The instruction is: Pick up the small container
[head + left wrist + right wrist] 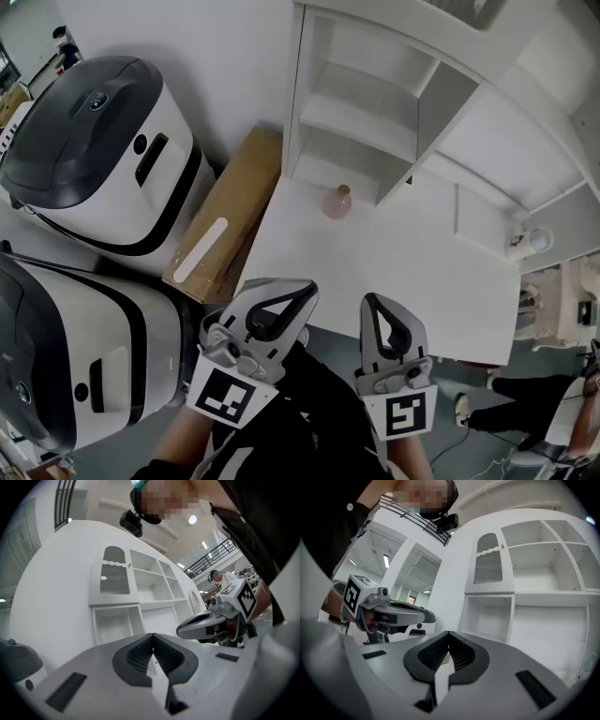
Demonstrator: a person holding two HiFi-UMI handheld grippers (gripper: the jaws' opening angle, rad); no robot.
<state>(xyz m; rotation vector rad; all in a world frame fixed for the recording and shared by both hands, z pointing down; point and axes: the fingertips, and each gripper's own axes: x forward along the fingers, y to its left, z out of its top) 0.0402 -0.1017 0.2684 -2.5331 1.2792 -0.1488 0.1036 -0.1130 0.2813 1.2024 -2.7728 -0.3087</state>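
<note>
The small container (337, 202), a pinkish round jar with a tan cap, stands upright on the white table (394, 272), just in front of the shelf unit's lowest bay. My left gripper (305, 289) and right gripper (368, 302) hover side by side at the table's near edge, well short of the jar. Both are shut with nothing between the jaws. In the left gripper view my left gripper (153, 636) points up at the shelves, with the right gripper (211, 623) beside it. The right gripper view shows my right gripper (448, 633) likewise. Neither gripper view shows the jar.
A white shelf unit (375, 103) backs the table. A small white cup (530, 242) sits at the table's right end. A cardboard box (230, 220) leans at the left edge, beside two large white-and-dark machines (103, 150). A seated person's legs (506, 412) are at lower right.
</note>
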